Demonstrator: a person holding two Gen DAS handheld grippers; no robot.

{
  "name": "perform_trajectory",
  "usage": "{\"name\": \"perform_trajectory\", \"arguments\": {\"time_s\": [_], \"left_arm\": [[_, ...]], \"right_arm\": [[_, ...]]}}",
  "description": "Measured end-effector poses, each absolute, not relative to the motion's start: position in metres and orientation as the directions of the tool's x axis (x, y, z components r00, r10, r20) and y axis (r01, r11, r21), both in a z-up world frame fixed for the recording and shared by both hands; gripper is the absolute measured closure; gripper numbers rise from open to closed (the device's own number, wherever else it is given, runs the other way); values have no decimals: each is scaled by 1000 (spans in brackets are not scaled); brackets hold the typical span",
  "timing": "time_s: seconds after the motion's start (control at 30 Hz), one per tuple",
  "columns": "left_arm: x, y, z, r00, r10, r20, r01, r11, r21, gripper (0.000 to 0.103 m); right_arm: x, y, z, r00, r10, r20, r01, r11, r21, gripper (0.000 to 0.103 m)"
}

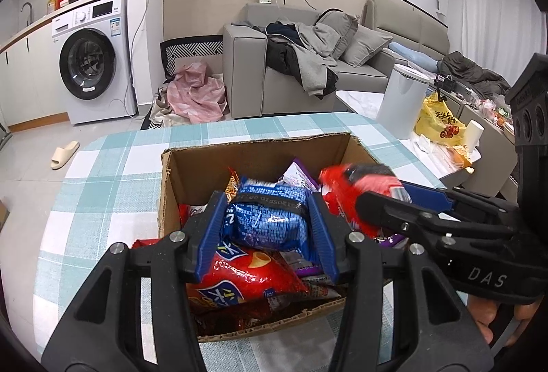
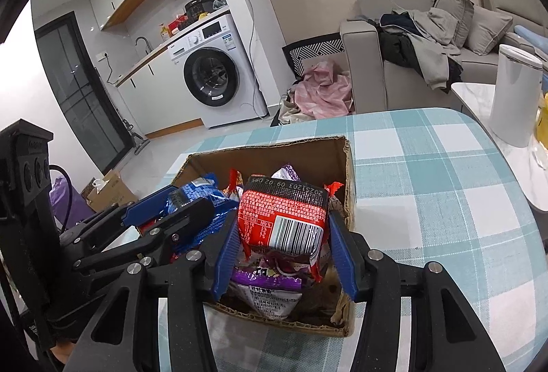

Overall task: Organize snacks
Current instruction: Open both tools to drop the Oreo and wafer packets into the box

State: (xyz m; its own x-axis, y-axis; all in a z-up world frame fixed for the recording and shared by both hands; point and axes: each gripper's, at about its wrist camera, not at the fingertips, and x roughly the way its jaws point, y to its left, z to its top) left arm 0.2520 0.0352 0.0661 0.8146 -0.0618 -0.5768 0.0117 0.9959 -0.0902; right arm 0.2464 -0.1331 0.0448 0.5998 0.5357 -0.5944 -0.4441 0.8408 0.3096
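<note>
The worktop [image 1: 113,166] wears a teal-and-white plaid cloth [image 2: 428,173] — woven-looking, lying flat. One open cardboard box [image 1: 260,149] sits directly on it, flaps torn off — snack packets [image 1: 246,283] heaped inside.

The cardboard box [image 1: 260,153] stands open-topped on the desk [image 1: 113,166], its four walls fencing the snacks, so the only way in or out is from above. That opening is crowded: the left claw [image 1: 267,218] with its blue packet [image 1: 269,221] fills the left half, and the right claw [image 2: 284,235] with its red packet [image 2: 284,218] fills the right half, the two side by side and nearly touching. Loose packets heap the box close to its rim. Bare checked cloth lies open to the left, right and beyond the box. A white bin [image 1: 404,98] and a yellow bag [image 1: 438,122] stand well off past the desk's right edge.
</note>
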Motion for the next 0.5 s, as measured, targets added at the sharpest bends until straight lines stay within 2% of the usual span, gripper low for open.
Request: {"name": "perform_trajectory", "arguments": {"time_s": [0.1, 0.13, 0.23, 0.27, 0.3, 0.43, 0.5], "left_arm": [[252, 34, 67, 815, -58, -577, 14, 997, -81, 54], [249, 34, 68, 816, -55, -575, 12, 997, -78, 53], [245, 35, 71, 821, -43, -570, 3, 998, -71, 41], [242, 37, 73, 825, -41, -564, 0, 997, -73, 33], [240, 37, 75, 830, -40, -557, -2, 997, -75, 24], [223, 38, 84, 849, -36, -528, -1, 998, -69, 17], [214, 37, 87, 850, -33, -525, 0, 998, -62, 10]], "right_arm": [[241, -135, 49, 614, 531, -583, -449, 843, 296, 47], [240, -137, 50, 615, 536, -578, -454, 840, 297, 43], [235, -141, 55, 617, 545, -568, -466, 835, 294, 31], [233, -144, 57, 622, 545, -563, -468, 835, 290, 24], [232, -147, 59, 623, 550, -556, -473, 831, 292, 21], [222, -156, 65, 600, 589, -541, -506, 804, 314, 7], [215, -161, 67, 602, 603, -523, -520, 794, 315, 2]]}}
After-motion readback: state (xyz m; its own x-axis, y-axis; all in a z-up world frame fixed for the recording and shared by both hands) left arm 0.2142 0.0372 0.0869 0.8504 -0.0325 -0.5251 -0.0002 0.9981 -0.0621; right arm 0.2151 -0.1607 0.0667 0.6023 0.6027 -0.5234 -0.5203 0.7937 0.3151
